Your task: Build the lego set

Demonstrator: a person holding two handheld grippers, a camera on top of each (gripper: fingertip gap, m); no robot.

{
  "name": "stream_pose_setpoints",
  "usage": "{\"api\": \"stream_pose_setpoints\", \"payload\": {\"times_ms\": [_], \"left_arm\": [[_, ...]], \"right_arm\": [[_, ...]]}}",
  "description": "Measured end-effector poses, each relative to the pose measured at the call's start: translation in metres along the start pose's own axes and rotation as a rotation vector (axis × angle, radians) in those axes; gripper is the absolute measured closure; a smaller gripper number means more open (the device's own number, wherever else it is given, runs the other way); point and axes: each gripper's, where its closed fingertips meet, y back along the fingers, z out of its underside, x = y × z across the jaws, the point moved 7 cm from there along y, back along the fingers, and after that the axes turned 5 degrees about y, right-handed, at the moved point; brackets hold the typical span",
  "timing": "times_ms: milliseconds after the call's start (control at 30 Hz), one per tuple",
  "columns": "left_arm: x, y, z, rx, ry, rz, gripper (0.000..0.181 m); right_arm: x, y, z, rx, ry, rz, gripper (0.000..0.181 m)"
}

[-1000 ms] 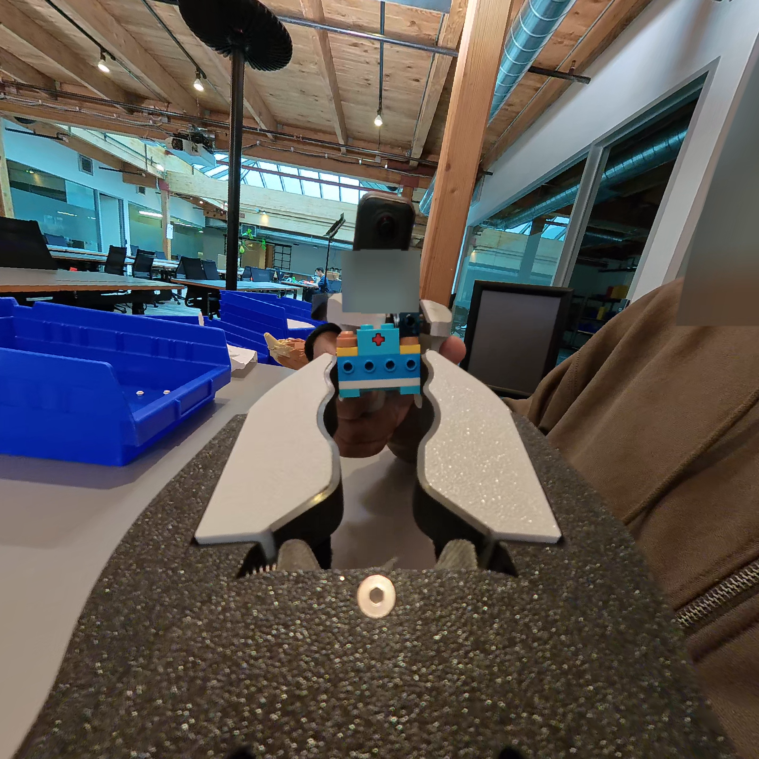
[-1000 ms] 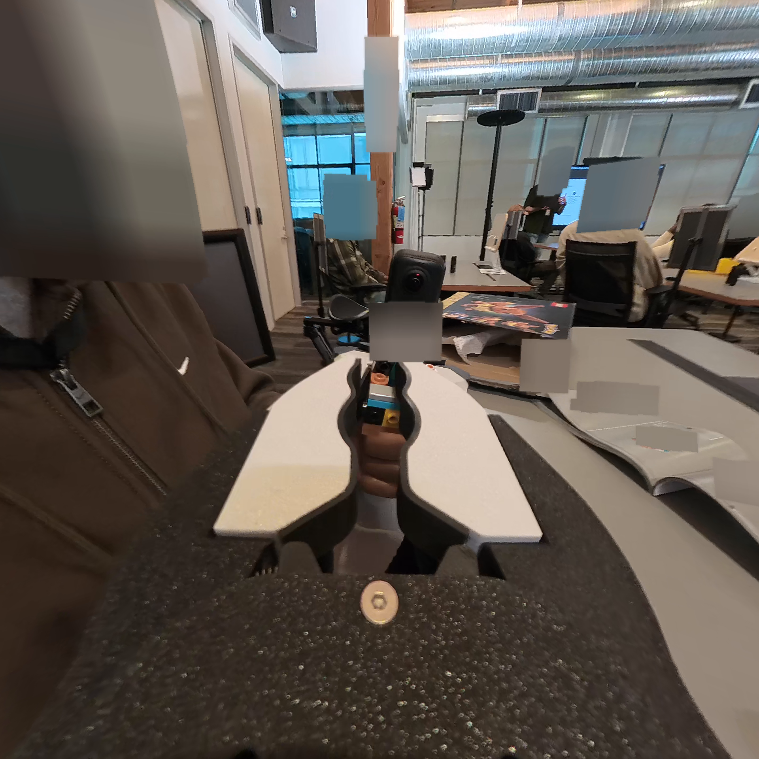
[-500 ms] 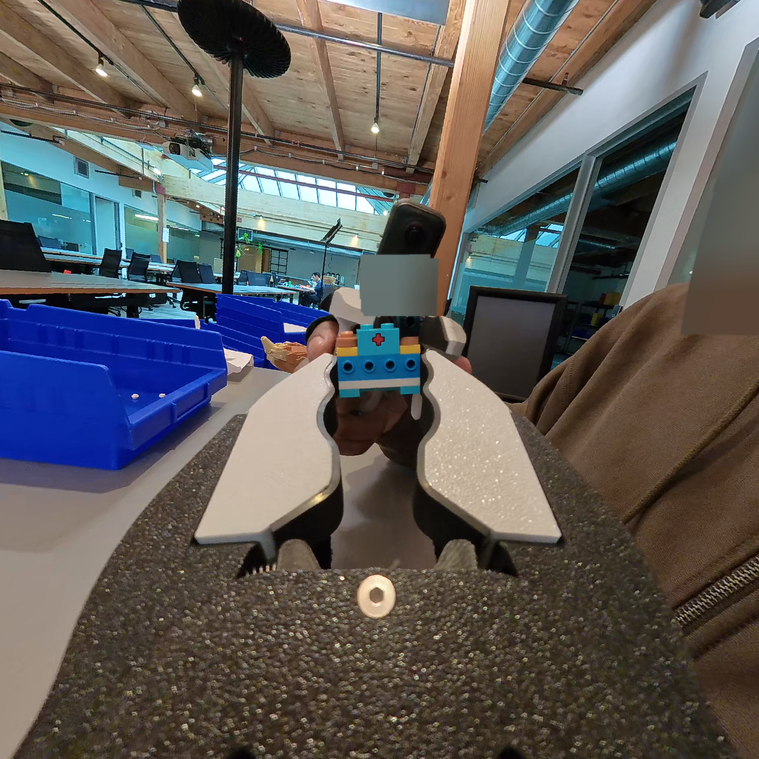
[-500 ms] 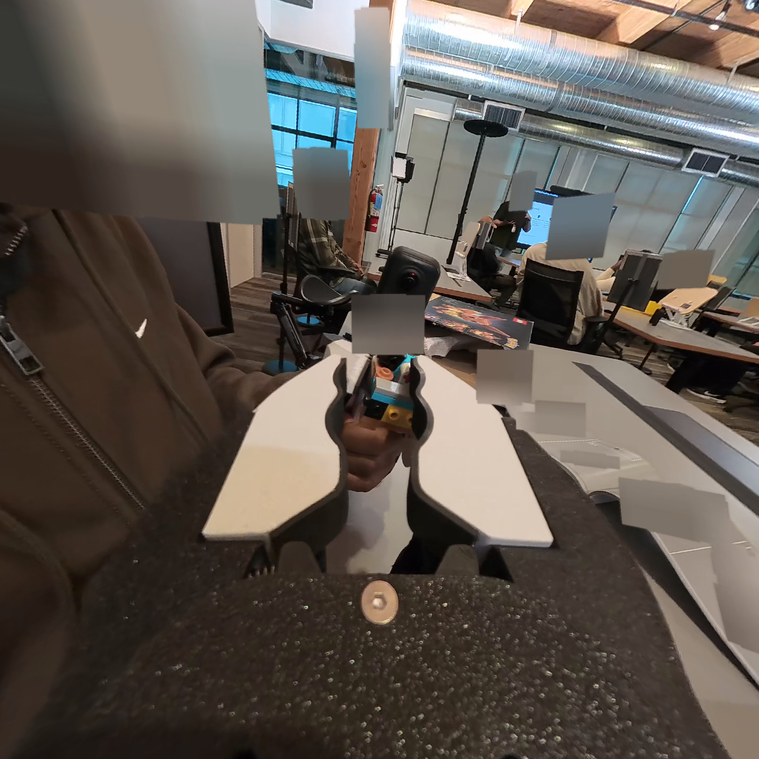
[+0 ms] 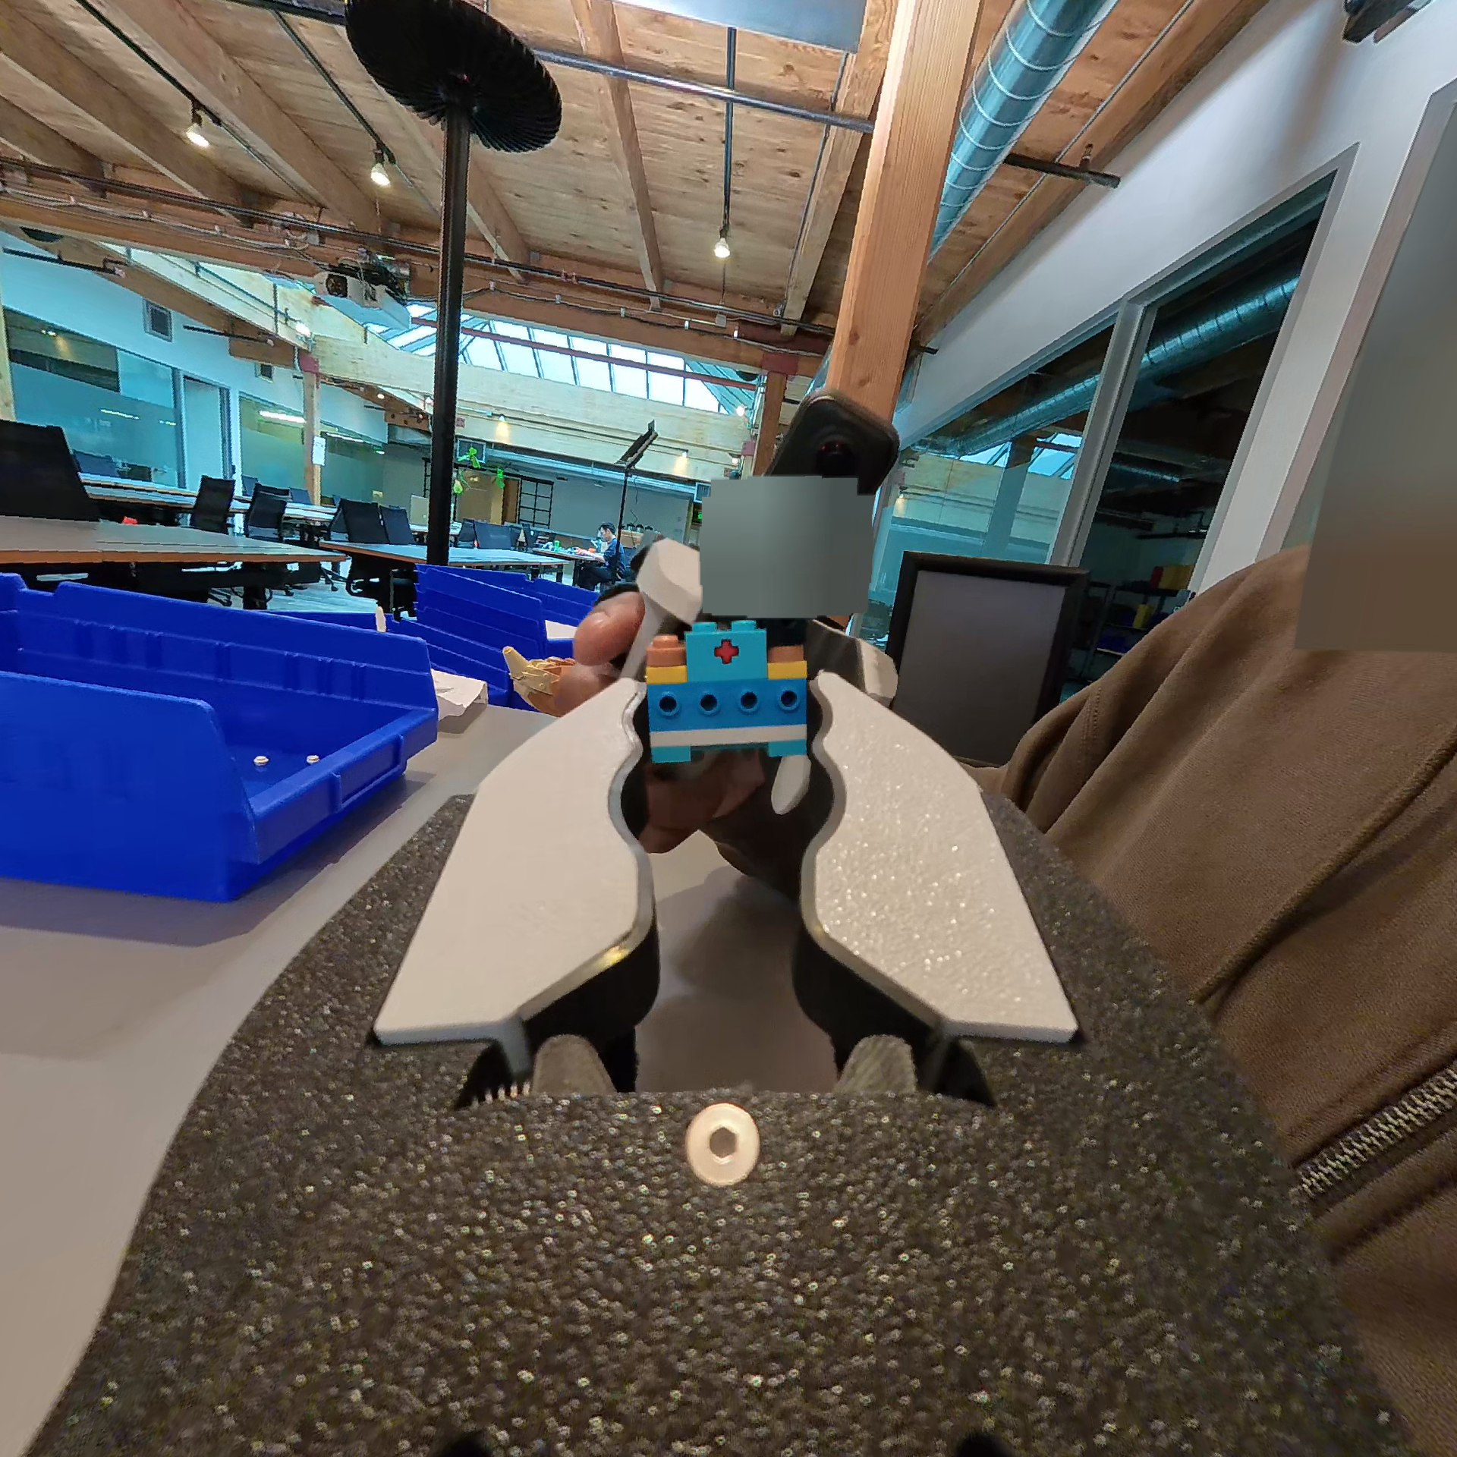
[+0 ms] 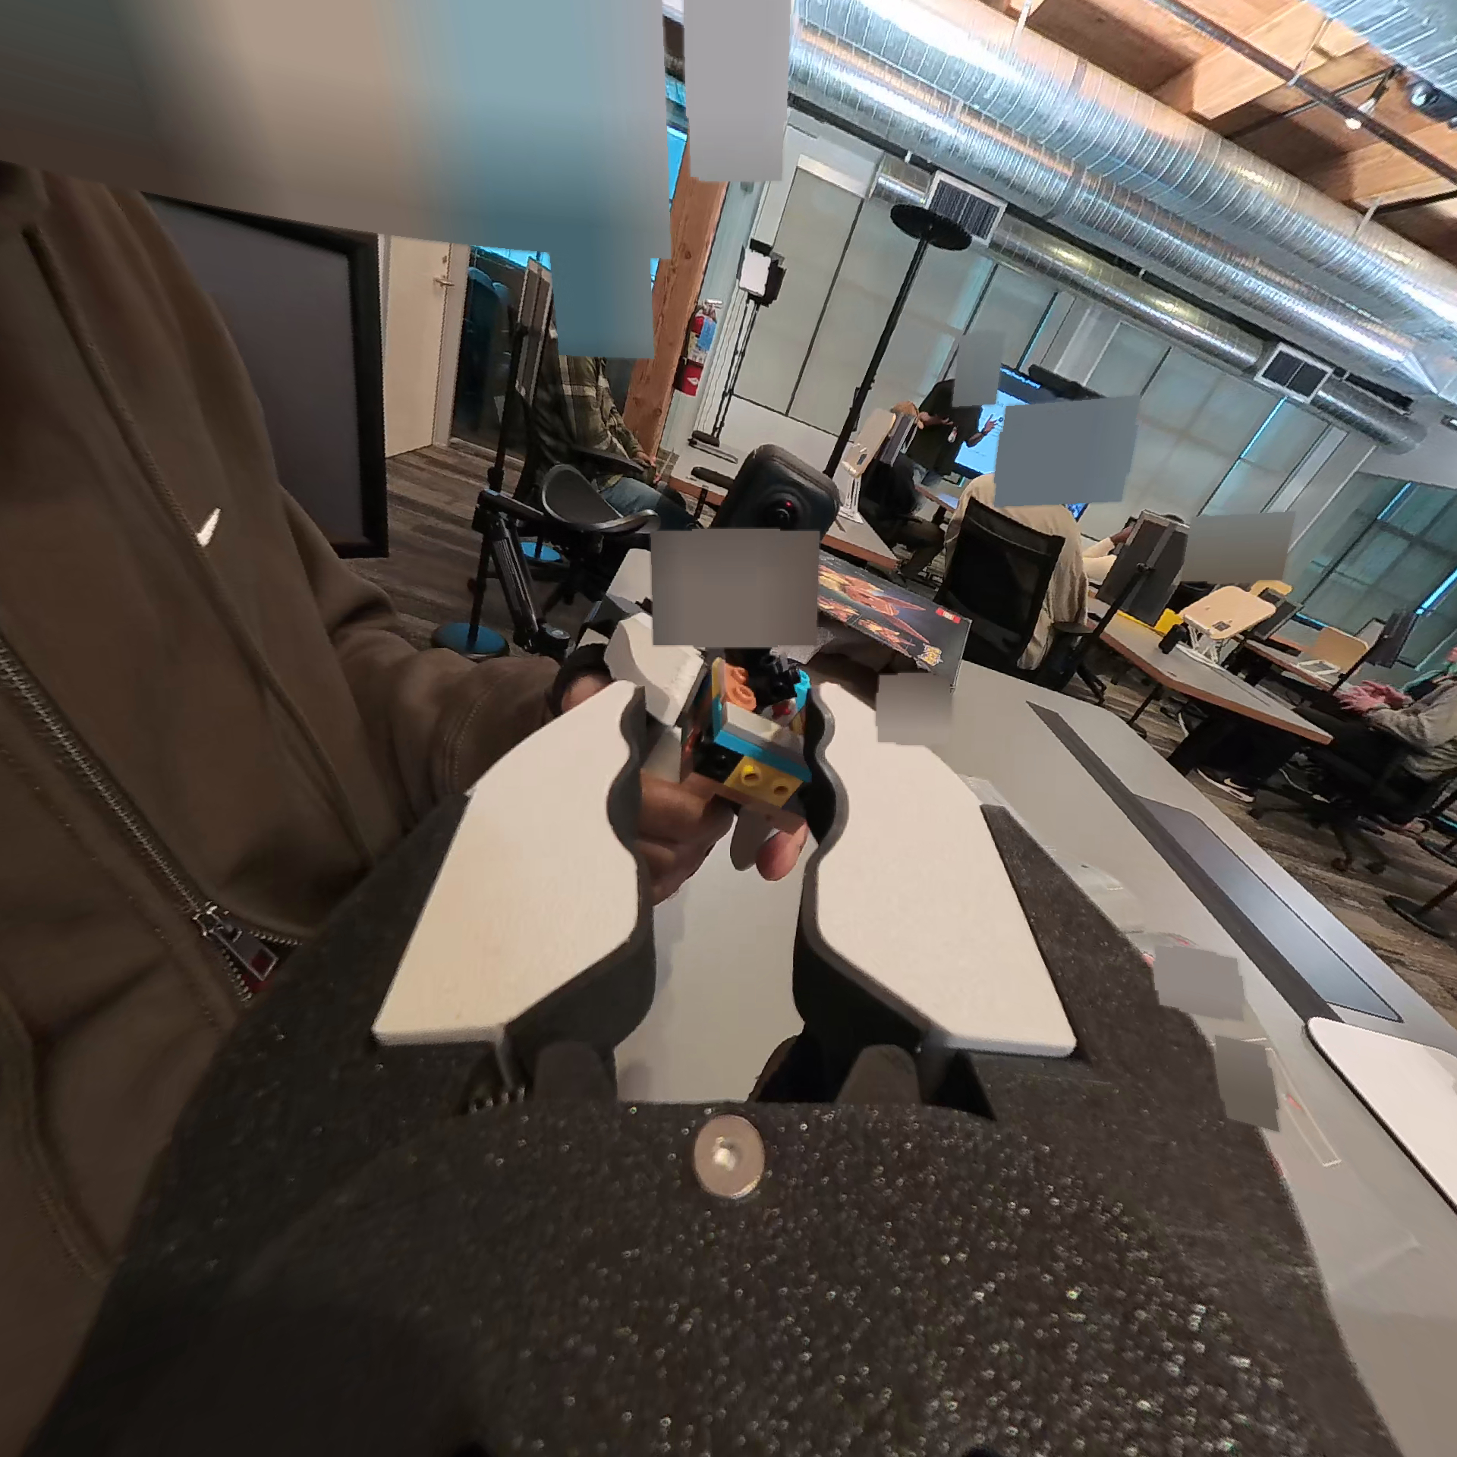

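Table [image 5: 118,985]: grey top, bearing the bins on one side and paper on the other; both grippers are held up above it, facing each other in front of the person in the brown zip hoodie [image 5: 1261,828].
Blue bins [image 5: 197,757]: open parts bins on the table, well apart from the build; only two small pale bits show in the nearest one.
Booklet [image 6: 1403,1104]: open pale pages at the table's edge, to the far side of the right gripper's view; presumably the instructions.
Left gripper [image 5: 729,721]: fingers closed to a narrow gap, pressed against the two ends of the lego model; it has hold of it.
Right gripper [image 6: 729,737]: fingers likewise close together around the same model, meeting it crosswise to the other pair; whether they truly clamp or only bracket it, I cannot tell for sure, though it looks like a grip.
Lego model [image 5: 727,694]: small block in mid-air between both grippers, off the table; light blue body with a row of round holes, white strip, yellow and orange bits, a red-cross tile on top.
Progress: several layers joined already; how much remains is not visible, so I judge it mid-build.
Change: the right view has rolled and tipped since a second ago, so the model's yellow underside now shows; the left view is nearly the same, the opposite camera leaning more.
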Motion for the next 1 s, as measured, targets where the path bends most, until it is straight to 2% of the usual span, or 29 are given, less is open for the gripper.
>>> {"api": "stream_pose_setpoints", "payload": {"times_ms": [1000], "left_arm": [[-0.0007, 0.0006, 0.0002, 0.005, 0.025, 0.012, 0.144]], "right_arm": [[-0.0075, -0.0079, -0.0084, -0.03, 0.105, 0.0, 0.148]]}}
